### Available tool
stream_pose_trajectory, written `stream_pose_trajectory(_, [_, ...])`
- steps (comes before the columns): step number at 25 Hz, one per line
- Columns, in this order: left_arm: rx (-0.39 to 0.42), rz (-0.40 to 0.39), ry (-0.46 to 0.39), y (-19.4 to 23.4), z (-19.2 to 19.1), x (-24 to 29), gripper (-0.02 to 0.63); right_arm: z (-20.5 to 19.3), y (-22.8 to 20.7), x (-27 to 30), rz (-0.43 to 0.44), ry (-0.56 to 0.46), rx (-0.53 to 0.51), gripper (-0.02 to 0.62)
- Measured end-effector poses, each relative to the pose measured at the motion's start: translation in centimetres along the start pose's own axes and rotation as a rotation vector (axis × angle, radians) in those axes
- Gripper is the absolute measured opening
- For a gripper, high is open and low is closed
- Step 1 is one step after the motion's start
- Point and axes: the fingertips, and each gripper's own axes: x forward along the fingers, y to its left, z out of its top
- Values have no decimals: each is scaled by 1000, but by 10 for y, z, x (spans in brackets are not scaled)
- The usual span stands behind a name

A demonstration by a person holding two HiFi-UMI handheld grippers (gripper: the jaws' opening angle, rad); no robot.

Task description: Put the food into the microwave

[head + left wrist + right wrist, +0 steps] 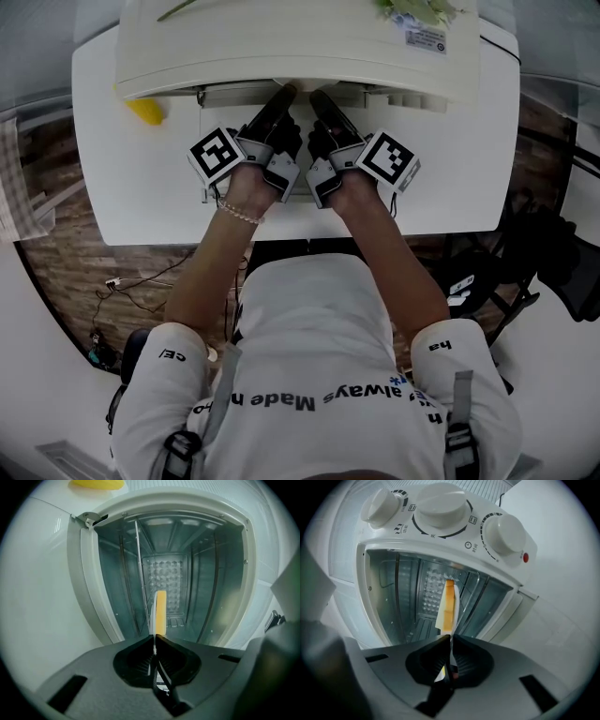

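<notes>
Two hand-held grippers are seen in the head view, the left gripper (279, 101) and the right gripper (325, 103) side by side and reaching under the front lip of a boxy white microwave (281, 47) that stands on a white table (131, 187). A small yellow rounded object (145, 111) lies beside the appliance's left corner, and what is carried is hidden in this view. A sticker on the microwave's top is too small to be read, while "always Made" can be made out upside down on the person's white shirt (309, 375). In the left gripper view the fingers are pressed together on a thin flat food piece (160, 611), yellow along its edge and seen edge-on, which points into the open metal cavity (164, 564). In the right gripper view the fingers are likewise pinched on such a food piece (448, 604), yellow-orange with a cream face; whether it is the same one cannot be told. Three white round knobs (440, 503) and a small red lamp (525, 558) are shown above the opening, ringed by symbols and print too fine to be read. The task is judged roughly half done: the cavity is open and the food is held at its mouth, but it has yet to be pushed in, set down and released, and the door closed.
</notes>
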Motion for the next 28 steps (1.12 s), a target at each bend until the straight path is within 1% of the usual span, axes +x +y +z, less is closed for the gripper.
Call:
stream_pose_trajectory(5, [21, 4, 0, -7, 2, -1, 21, 1, 7, 0, 13, -5, -8, 25])
stream_pose_trajectory(8, [50, 8, 10, -10, 2, -3, 23, 1, 9, 0, 23, -6, -3, 25])
stream_pose_trajectory(9, [55, 2, 12, -12, 2, -3, 30, 2, 9, 0, 26, -7, -1, 25])
stream_pose_trajectory(10, [59, 0, 12, -12, 3, -3, 53, 3, 9, 0, 26, -6, -3, 25])
stream_pose_trajectory(11, [59, 1, 11, -11, 6, -2, 74, 4, 9, 1, 24, -3, -11, 26])
stream_pose_trajectory(13, [60, 5, 8, -10, 13, 0, 89, 10, 7, 5, 13, 6, -32, 25])
stream_pose_trajectory(17, [67, 14, 1, -16, 16, -6, 87, 23, 13, -4, 4, 6, -77, 26])
stream_pose_trajectory(19, [98, 37, 4, -22, 11, -17, 86, 28, 22, -15, 13, 1, -109, 25])
stream_pose_trajectory(20, [129, 48, 8, -26, 9, -23, 84, 30, 28, -21, 20, -1, -128, 25])
stream_pose_trajectory(21, [177, 63, 13, -30, 8, -29, 75, 31, 35, -27, 29, -1, -150, 25])
stream_pose_trajectory(24, [385, 109, 19, -45, 7, -42, 27, 33, 56, -42, 59, 7, -242, 25])
stream_pose_trajectory(25, [452, 119, 21, -51, 6, -46, 23, 32, 63, -48, 66, 10, -279, 25])
stream_pose_trajectory(26, [504, 125, 21, -57, 6, -51, 20, 32, 69, -54, 72, 14, -319, 25])
stream_pose_trajectory(28, [567, 121, 15, -71, 5, -59, 18, 30, 83, -66, 79, 23, -399, 25])
